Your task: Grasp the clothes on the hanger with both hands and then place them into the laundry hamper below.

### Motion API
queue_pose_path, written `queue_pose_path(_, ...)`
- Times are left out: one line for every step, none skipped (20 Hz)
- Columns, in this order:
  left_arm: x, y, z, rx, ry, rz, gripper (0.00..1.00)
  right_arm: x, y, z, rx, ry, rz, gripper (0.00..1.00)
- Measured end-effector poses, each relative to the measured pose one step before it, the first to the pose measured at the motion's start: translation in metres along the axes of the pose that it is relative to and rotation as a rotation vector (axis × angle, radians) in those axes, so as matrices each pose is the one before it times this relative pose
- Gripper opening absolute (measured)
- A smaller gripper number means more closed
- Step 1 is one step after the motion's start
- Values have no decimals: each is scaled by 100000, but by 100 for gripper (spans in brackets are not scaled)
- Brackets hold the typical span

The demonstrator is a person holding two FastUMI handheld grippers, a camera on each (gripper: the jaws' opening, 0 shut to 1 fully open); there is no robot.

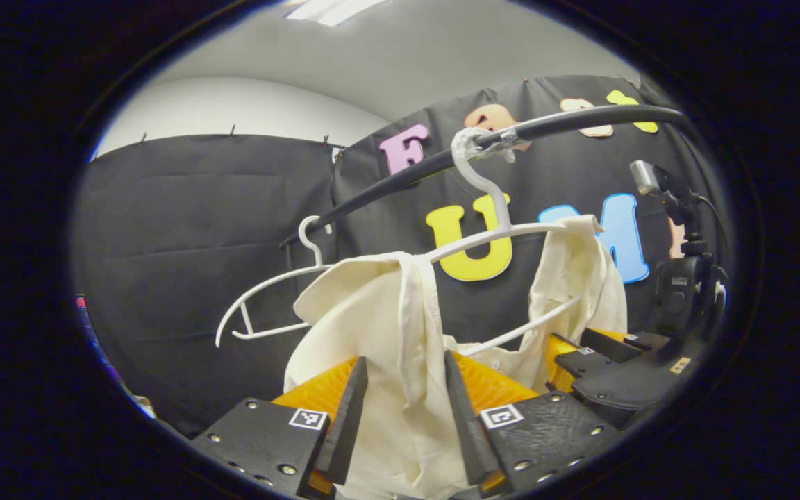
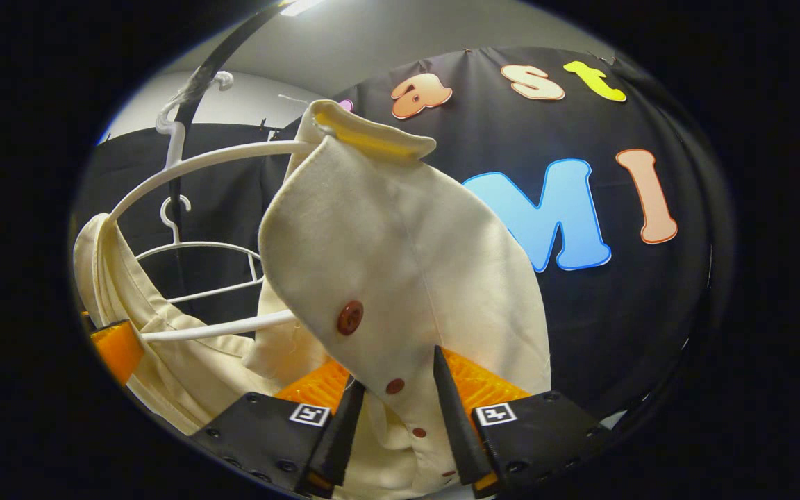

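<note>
Cream cotton shirt (image 1: 400,333) draped over white plastic hanger (image 1: 490,236), hanging straight down between both the left gripper (image 1: 403,410) and right gripper (image 2: 393,410), jaws pinching fabric.

The shirt (image 2: 400,264) is plain cream, unpatterned, with reddish-brown buttons (image 2: 349,317) down the middle of the right gripper view. Both hangers are white: one carrying the shirt (image 1: 504,232), one bare (image 1: 268,305) at centre left in the left gripper view. The rail (image 1: 567,121) (upper right) is black. The ceiling (image 1: 400,55) is pale grey.
</note>
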State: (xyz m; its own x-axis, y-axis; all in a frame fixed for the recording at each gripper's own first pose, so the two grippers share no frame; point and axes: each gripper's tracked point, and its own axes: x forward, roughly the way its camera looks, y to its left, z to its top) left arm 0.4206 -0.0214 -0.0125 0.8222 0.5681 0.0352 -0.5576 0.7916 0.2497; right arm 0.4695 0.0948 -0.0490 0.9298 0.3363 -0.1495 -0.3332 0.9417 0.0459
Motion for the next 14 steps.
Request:
queue_pose_path(247, 104, -128, -995, -151, -455, 52, -5, -146, 8, 232, -211, -876, 53)
queue_pose_path(176, -78, -80, -621, 421, -1734, 43, -64, -140, 98, 645, -448, -810, 39)
queue_pose_path(101, 23, 19, 131, 234, -1648, 43, -95, -446, 278, 539, -1098, -2405, 31)
queue_pose_path(-42, 643, 216, 1697, -541, 1364, 31, -202, -393, 187, 849, -1365, -1542, 12)
queue_pose_path(-117, 472, -88, -1108, -377, 26, 18, -273, 89, -5, 1503, -423, 70, 10)
queue_pose_path(288, -679, -452, -1200, 979, -3428, 5, -26, -16, -32, 2213, -428, -20, 7)
queue_pose_path(208, -353, -630, -1165, 1383, -2643, 12, -171, -222, 165, 2539, -326, 38, 2)
queue_pose_path(-665, 633, 135, -1030, 189, 1172, 9, -207, -72, 93, 1145, 223, 363, 2)
queue_pose_path(77, -112, -43, -2413, -1105, -1436, 0, -94, -232, 60, 320, 111, -538, 2)
queue_pose_path(-294, -74, 223, -1970, -458, -853, 1, -239, -506, 401, -403, -1534, -1468, 2)
queue_pose_path(-208, 149, 336, -1142, -973, -586, 2, -224, -453, 394, 115, -1611, -1420, 2)
queue_pose_path(-149, 245, 359, -61, -1079, -30, 0, -213, -489, 381, 1308, -1241, -1674, 2)
queue_pose_path(-355, 502, 342, 466, -1120, 700, 1, -280, -408, 246, 1398, -1214, -1570, 0)
queue_pose_path(-263, 389, 351, 124, -827, 63, 1, -272, -603, 516, 1472, -1526, -1956, 2)
